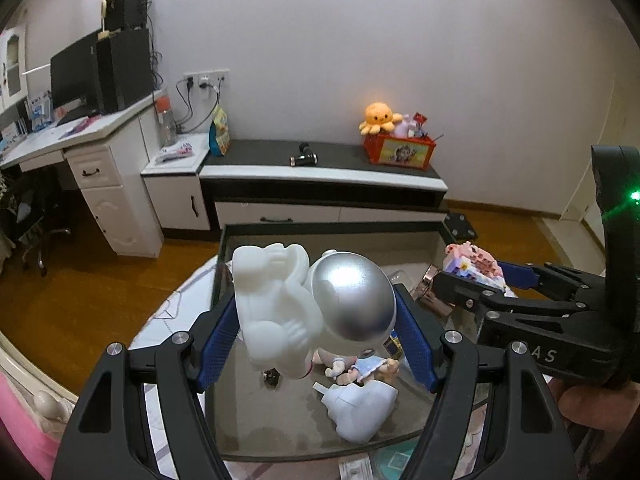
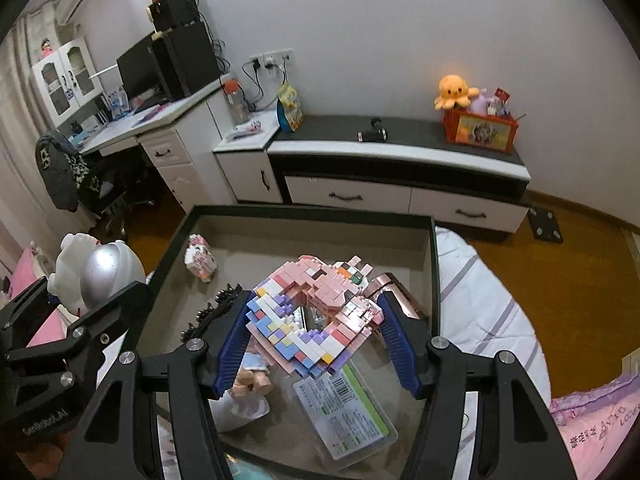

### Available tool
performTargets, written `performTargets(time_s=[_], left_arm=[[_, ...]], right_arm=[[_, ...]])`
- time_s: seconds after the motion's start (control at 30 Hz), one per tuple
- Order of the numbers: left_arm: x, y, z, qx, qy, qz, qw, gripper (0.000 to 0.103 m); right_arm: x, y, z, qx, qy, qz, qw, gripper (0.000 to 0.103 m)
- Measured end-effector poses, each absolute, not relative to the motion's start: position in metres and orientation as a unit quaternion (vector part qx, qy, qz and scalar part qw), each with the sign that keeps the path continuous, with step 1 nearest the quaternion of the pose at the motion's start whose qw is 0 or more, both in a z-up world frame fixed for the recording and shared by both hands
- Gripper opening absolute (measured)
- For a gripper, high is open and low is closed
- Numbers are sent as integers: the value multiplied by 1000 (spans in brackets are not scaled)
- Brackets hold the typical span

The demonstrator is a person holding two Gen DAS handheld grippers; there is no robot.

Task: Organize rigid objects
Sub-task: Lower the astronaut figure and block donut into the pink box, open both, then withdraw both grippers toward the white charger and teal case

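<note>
Left gripper [image 1: 316,336], jaws clamped on the white astronaut figure [image 1: 304,308] (silver helmet uppermost), holds it above the open box [image 1: 332,229] near the box's left edge. Right gripper [image 2: 316,340], jaws closed on the pastel brick model [image 2: 316,316], holds it over the box's right half. In the box lie a small doll [image 2: 252,376], a clear labelled case [image 2: 344,412] and a smaller brick figure [image 2: 200,258] toward the far left corner.

Doll [image 1: 362,366]: partly hidden behind astronaut figure [image 1: 320,312].
Plastic case [image 2: 344,412]: top end covered by block model [image 2: 312,316].
Basket [image 1: 400,152] contents, 1 o'clock: too small to identify.
</note>
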State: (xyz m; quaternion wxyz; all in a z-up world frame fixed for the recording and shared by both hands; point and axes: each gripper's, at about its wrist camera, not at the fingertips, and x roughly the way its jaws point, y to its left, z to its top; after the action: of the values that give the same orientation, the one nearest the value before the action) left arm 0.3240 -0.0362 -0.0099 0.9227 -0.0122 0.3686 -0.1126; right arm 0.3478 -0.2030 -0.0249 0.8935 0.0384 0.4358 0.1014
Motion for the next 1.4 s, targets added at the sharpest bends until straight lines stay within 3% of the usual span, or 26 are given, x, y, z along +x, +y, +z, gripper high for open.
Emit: performTargets(time_s=[0.43, 0.47, 0.5, 0.6, 0.7, 0.77, 1.4], left_arm=[[340, -36, -25, -19, 387, -105, 916, 75], [340, -36, -25, -19, 386, -104, 916, 76], [341, -36, -24, -18, 385, -103, 917, 80], [338, -34, -20, -16, 374, -96, 922, 96], [333, -32, -17, -16, 368, -95, 925, 102], [329, -31, -15, -15, 367, -97, 925, 103], [236, -16, 1, -24, 332, -102, 937, 103]], right_arm=[[358, -209, -39, 45, 456, 99, 883, 66], [357, -207, -38, 44, 456, 101, 883, 68], [357, -207, -38, 42, 456, 102, 883, 80], [356, -207, -36, 37, 452, 97, 886, 84], [353, -207, -33, 32, 448, 88, 889, 89], [351, -206, -32, 24, 449, 73, 890, 103], [274, -217, -2, 36, 394, 80, 915, 103]])
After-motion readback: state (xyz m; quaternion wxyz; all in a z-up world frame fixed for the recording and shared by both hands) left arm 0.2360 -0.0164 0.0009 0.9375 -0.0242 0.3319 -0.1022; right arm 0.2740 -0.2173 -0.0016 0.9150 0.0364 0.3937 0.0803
